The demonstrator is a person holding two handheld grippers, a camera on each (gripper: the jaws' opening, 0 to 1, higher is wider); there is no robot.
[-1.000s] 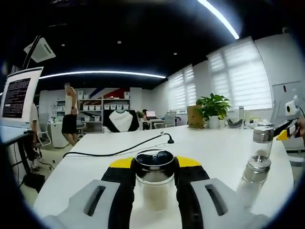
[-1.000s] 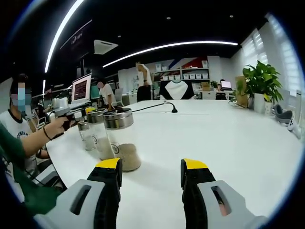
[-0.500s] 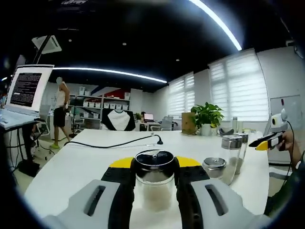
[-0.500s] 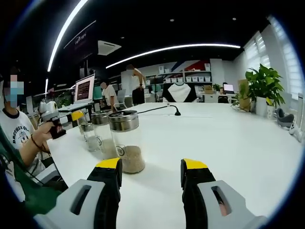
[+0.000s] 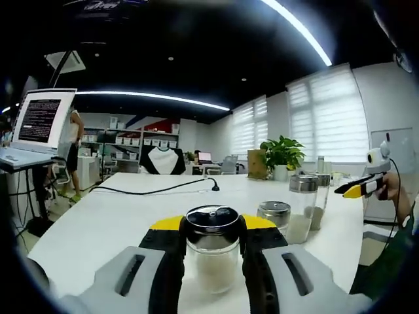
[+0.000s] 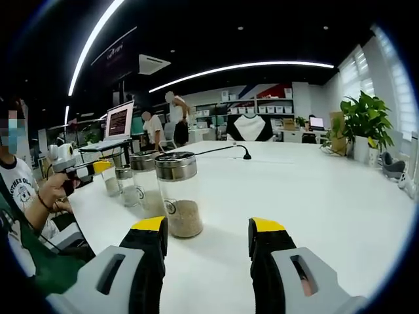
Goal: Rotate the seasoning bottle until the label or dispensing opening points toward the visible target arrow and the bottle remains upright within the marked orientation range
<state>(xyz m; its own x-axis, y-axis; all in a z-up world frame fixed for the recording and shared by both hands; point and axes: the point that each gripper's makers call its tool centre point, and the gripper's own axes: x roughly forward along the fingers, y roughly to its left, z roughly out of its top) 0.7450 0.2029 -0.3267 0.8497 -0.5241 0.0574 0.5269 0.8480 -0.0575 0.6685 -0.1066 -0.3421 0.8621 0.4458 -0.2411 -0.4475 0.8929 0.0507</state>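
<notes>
The seasoning bottle (image 5: 213,252) is gripped upright between the left gripper (image 5: 211,230) jaws, its shiny metal lid seen from just above and pale grains seen through the glass. The jaws are closed in against both sides of the glass, just under the lid. The bottle is held low over the white desk (image 5: 118,209); whether its base touches the desk cannot be told, as the jaws hide it.

Off to the right in the left gripper view, a short jar (image 5: 273,217) with a metal cap and a taller jar (image 5: 303,208) behind it are seen standing on the desk. Further right, the right gripper (image 5: 360,186) is seen from outside, held in a hand (image 5: 393,190). A black cable (image 5: 157,190) is laid across the desk, and a potted plant (image 5: 283,156) stands at the far end.

In the right gripper view, the jaws of the right gripper (image 6: 208,237) are parted wide with nothing between them, poised over bare desk. Just ahead of its left jaw a tall glass jar (image 6: 178,193) with brown grains at the bottom is standing, and more jars (image 6: 141,183) are lined up behind it. The yellow tips of the left gripper are glimpsed at the far left. A laptop (image 6: 119,124) and people standing by shelves are seen in the background.
</notes>
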